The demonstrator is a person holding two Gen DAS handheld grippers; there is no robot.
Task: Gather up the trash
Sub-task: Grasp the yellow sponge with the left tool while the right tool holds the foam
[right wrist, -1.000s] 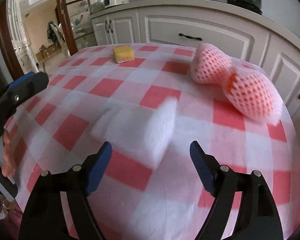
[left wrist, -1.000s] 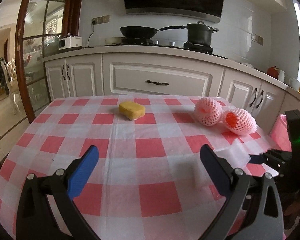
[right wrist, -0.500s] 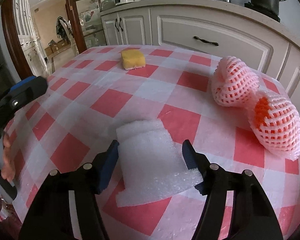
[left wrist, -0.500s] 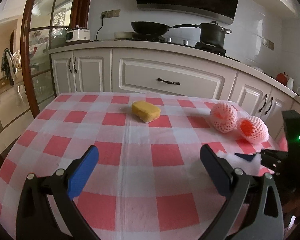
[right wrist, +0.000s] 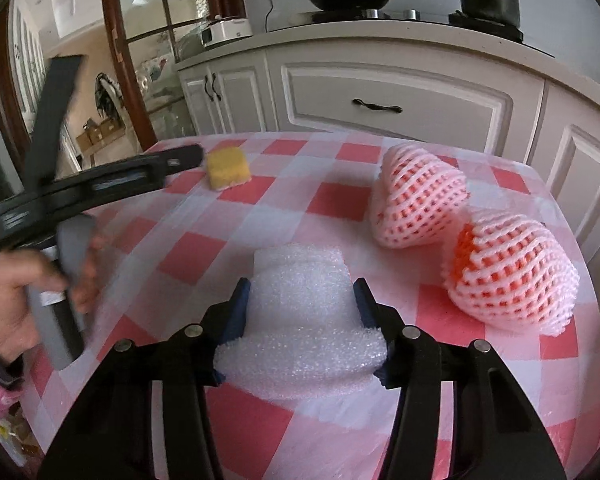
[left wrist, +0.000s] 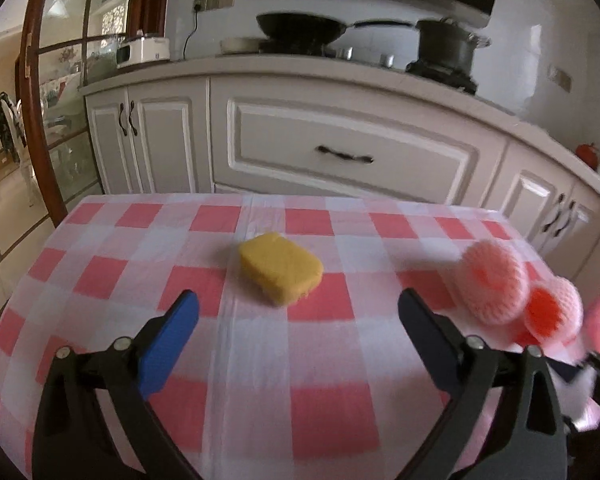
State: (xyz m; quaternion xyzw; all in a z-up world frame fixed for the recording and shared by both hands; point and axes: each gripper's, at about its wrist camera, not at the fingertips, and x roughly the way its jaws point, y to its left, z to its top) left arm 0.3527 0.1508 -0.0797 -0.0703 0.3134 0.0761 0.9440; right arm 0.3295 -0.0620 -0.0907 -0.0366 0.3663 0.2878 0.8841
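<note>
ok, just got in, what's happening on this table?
A person is clearing trash off the red-and-white checked tablecloth with two handheld grippers. The right gripper is closing on a white foam packing sheet, which sits squeezed between its pads. The left gripper is wide but closing slightly, nothing between its jaws, aimed toward the yellow sponge. Two pink foam fruit nets lie untouched to the right.

Pink foam nets [left wrist: 520, 300] blurred, white foam sheet [right wrist: 300, 320] partly hidden
</note>
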